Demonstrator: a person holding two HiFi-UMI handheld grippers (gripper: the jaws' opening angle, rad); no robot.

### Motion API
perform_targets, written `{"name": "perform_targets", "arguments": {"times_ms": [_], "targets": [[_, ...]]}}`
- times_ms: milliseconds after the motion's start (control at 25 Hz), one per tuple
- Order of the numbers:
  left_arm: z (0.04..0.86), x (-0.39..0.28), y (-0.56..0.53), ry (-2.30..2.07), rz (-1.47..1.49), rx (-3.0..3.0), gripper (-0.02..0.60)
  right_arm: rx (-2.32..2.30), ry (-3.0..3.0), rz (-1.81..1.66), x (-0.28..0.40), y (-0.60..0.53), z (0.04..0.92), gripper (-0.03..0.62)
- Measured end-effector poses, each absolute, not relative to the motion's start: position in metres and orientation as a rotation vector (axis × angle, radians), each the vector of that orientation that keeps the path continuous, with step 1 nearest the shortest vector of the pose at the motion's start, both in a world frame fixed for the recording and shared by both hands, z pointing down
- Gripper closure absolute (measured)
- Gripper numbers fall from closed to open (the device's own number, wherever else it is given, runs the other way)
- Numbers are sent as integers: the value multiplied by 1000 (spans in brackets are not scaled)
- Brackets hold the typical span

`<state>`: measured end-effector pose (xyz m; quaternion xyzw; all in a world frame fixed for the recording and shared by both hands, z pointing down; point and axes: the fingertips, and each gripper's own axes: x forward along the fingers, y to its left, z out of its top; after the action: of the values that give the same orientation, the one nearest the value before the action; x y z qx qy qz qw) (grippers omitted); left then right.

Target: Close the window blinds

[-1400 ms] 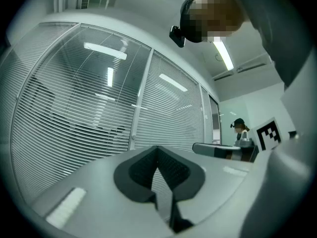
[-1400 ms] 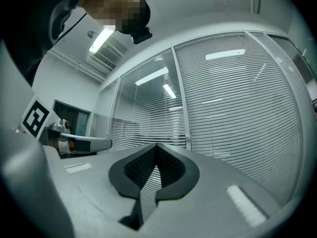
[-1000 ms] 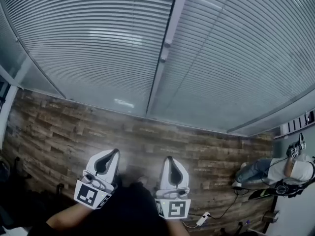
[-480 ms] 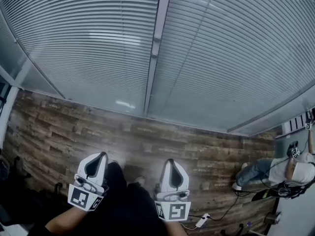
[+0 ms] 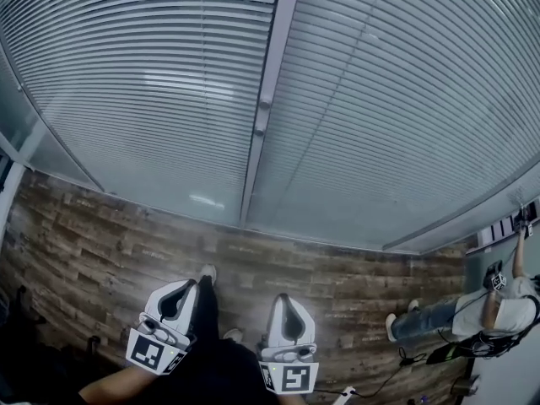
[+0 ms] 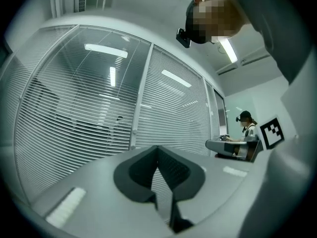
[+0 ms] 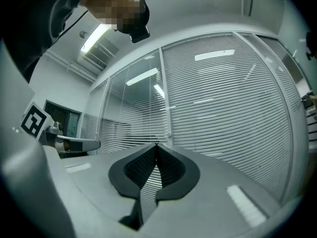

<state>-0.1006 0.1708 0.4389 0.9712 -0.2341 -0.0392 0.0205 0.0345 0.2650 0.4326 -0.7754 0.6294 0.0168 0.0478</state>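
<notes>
The window blinds (image 5: pixel 160 83) are two panels of horizontal white slats that fill the upper head view. A white upright post (image 5: pixel 272 74) parts them, and a small knob (image 5: pixel 262 116) sits on it. The slats are tilted part open, and lights show through them in both gripper views. My left gripper (image 5: pixel 194 284) and right gripper (image 5: pixel 284 297) are low in the head view, side by side over the wooden floor, some way short of the blinds. Both point level at the blinds (image 6: pixel 99 113) (image 7: pixel 228 108). The left gripper (image 6: pixel 157 148) and right gripper (image 7: pixel 156 145) have their tips together with nothing between them.
A wood-plank floor (image 5: pixel 110 234) runs along the foot of the blinds. At the right a second person (image 5: pixel 498 302) with grippers sits near a desk (image 6: pixel 230 147). A cable with a white plug block (image 5: pixel 344 392) lies on the floor by my right side.
Both grippers have sunk a little in the head view, and the left one shifted sideways. The blinds now fill more of the view. The jaws stay as they were.
</notes>
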Motion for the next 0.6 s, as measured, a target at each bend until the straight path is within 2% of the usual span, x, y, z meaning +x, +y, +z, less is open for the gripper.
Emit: {"name": "perform_targets", "arguments": {"times_ms": [600], "targets": [[428, -47, 44, -600, -144, 2969, 583, -2449, 1919, 81, 100, 112, 413, 588]]}}
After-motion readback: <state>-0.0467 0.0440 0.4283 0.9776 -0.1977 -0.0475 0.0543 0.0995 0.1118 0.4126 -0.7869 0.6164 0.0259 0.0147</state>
